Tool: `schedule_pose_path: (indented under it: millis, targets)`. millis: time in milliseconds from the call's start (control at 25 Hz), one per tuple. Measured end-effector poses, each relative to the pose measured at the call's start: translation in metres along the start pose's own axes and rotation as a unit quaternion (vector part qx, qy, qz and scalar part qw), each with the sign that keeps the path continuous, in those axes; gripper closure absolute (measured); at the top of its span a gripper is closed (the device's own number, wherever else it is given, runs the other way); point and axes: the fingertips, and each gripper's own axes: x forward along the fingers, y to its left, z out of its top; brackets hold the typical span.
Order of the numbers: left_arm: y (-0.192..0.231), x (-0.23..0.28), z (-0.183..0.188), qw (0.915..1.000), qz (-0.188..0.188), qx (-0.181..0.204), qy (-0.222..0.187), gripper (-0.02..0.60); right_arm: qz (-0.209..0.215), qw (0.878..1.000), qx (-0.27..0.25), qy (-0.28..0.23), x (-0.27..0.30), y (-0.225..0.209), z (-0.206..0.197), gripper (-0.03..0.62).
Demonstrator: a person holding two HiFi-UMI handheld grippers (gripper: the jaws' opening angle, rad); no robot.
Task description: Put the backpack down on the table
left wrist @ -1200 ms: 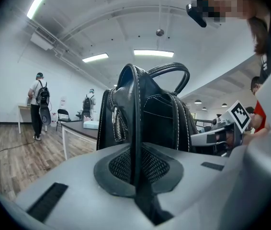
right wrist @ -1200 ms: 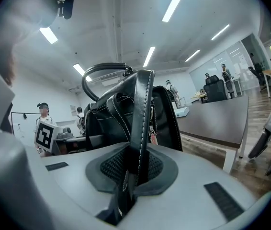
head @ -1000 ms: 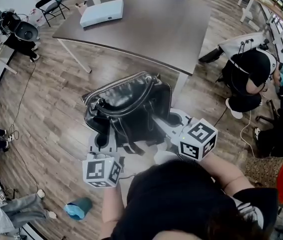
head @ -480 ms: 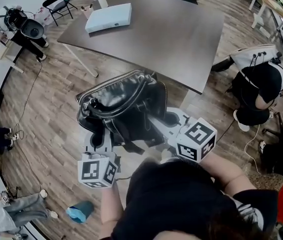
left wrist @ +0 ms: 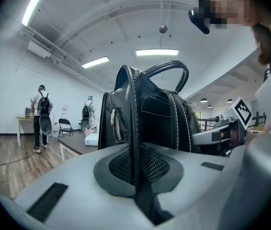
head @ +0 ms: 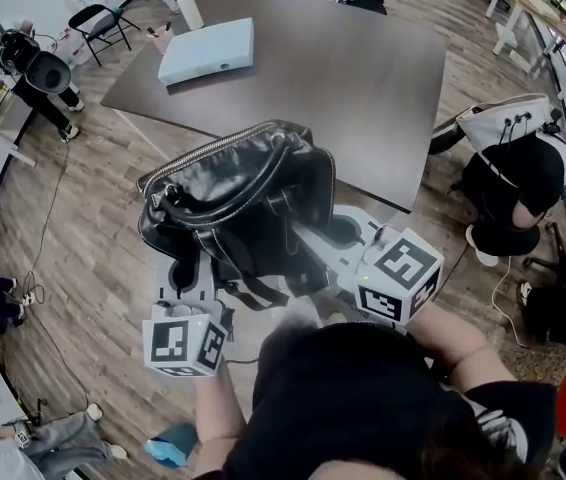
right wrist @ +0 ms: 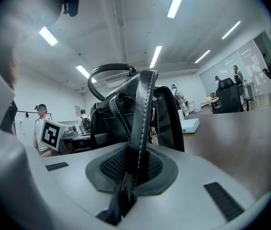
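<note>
A black leather backpack [head: 238, 203] hangs in the air between my two grippers, and in the head view its far side overlaps the near edge of the dark brown table [head: 363, 78]. My left gripper [head: 188, 273] is shut on one black shoulder strap [left wrist: 134, 143], which runs up from between its pads to the backpack [left wrist: 159, 114]. My right gripper [head: 348, 233] is shut on the other white-stitched strap [right wrist: 142, 128] in the same way. The bag's top handle and zip face up. Whether its bottom touches the table is hidden.
A flat white box [head: 208, 50] lies at the table's far left. A folding chair [head: 103, 10] stands beyond the table. One person [head: 508, 158] bends over on the right and another [head: 23, 63] stands at the far left. A blue object [head: 173, 446] lies on the wooden floor.
Both grippers have carried the backpack forward toward the table and slightly higher. It hung over the floor before and now overlaps the table's near edge. Both grips are unchanged.
</note>
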Motion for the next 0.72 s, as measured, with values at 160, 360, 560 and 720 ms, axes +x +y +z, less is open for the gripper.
schedule_pose_path:
  millis: [160,360,560,720]
  targets:
    - [0.022,0.035,0.017,0.9995,-0.03,0.0,-0.009,0.541,-0.02,1.0,-0.004,-0.009,0.027,-0.021,0.021,0.548]
    - [0.059,0.081,0.045,0.9978,-0.061,0.006,-0.024,0.541,-0.044,0.999,-0.015,-0.027,0.071,-0.048,0.055,0.548]
    - [0.069,0.095,0.046,0.9948,-0.085,0.031,-0.046,0.541,-0.06,0.996,-0.03,-0.052,0.084,-0.057,0.055,0.548]
    - [0.099,0.132,0.071,0.9921,-0.107,0.042,-0.05,0.541,-0.086,0.994,-0.032,-0.059,0.121,-0.083,0.084,0.548]
